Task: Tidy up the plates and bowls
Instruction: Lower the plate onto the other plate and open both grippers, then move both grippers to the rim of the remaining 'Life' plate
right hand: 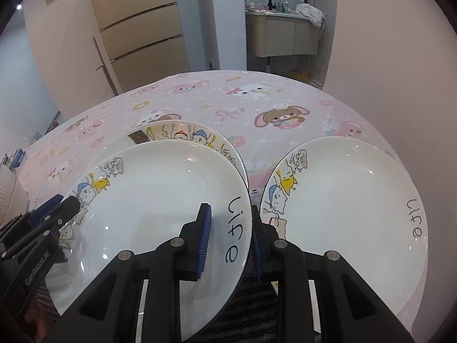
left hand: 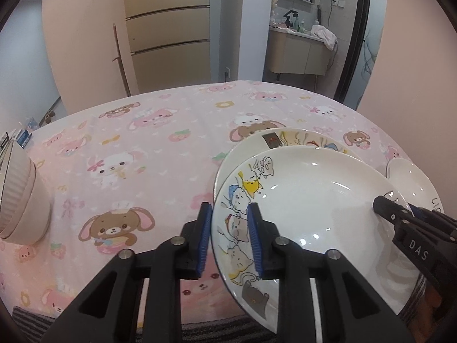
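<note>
risk 1: slip of held plate [left hand: 308,200] at left rim; left gripper [left hand: 230,238] only nipping thin glazed edge by the cat drawings, glossy, could skid out if lifted unevenly.
cause 1: two grippers on one plate; any mismatch in lift or tilt twists the rim out of one pair of pads.
risk 2: clink or chip against lower plate [left hand: 288,138] lying just behind and partly under held plate; dragging instead of lifting would scrape it.
risk 3: knock into second "Life" plate [right hand: 342,200], just right of held plate, close beside right gripper [right hand: 231,241].
risk 4: pink cloth [left hand: 142,143] on desk may bunch if plate is pushed flat.
left gripper state: nearly closed, blue pads either side of held plate's left rim, looks clamped on it.
right gripper state: narrow gap, straddling held plate's right rim by the word "Life"; outer pad half hidden, grip looks made.
plate vs grippers: held plate spans between both grippers, near desk edge, front lip overhanging.
bowls [left hand: 20,197]: stacked, ribbed, well left of held plate, untouched.
</note>
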The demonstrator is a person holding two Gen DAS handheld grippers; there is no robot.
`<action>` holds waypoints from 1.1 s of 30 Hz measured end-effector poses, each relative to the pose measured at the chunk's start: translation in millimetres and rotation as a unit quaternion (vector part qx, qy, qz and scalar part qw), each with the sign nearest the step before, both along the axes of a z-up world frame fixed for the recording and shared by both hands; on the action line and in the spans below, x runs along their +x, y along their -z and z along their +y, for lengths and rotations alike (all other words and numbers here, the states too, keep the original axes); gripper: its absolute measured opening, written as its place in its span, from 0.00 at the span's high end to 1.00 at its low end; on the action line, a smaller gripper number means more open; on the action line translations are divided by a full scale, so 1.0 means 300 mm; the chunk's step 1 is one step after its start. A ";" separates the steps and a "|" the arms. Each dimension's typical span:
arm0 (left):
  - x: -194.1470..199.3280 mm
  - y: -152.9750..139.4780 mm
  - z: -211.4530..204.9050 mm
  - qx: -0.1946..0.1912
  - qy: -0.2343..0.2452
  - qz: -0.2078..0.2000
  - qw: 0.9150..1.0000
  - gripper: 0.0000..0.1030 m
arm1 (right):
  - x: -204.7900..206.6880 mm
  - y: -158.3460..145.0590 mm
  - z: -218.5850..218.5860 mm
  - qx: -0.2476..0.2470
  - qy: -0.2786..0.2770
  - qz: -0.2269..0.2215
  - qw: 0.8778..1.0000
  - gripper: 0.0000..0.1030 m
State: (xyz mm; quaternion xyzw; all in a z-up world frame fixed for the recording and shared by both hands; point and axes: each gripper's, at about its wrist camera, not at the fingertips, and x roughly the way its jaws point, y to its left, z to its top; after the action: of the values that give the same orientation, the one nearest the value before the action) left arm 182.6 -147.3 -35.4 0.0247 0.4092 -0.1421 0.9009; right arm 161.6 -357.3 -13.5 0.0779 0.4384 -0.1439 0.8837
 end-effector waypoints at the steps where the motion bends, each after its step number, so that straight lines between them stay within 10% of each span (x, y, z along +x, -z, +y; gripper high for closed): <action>1: 0.007 0.003 0.002 0.000 -0.001 0.000 1.000 0.84 | 0.005 0.004 0.000 0.000 0.005 0.001 1.000 0.73; 14: 0.023 0.032 0.019 -0.015 0.010 0.027 0.999 0.85 | 0.044 0.016 0.051 -0.082 0.008 0.008 0.997 0.73; 22: 0.007 0.041 0.001 -0.010 0.027 0.039 0.999 0.56 | 0.058 0.029 0.064 -0.103 0.000 0.018 0.995 0.73; 33: -0.012 0.013 -0.001 -0.012 0.033 0.019 0.999 0.50 | 0.042 0.022 0.046 -0.078 -0.009 0.016 0.997 0.73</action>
State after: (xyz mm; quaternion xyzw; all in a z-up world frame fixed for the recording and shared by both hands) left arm 179.1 -147.6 -39.3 0.0245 0.4234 -0.1777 0.8880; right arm 174.1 -343.6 -20.0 0.0024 0.4410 -0.1709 0.8811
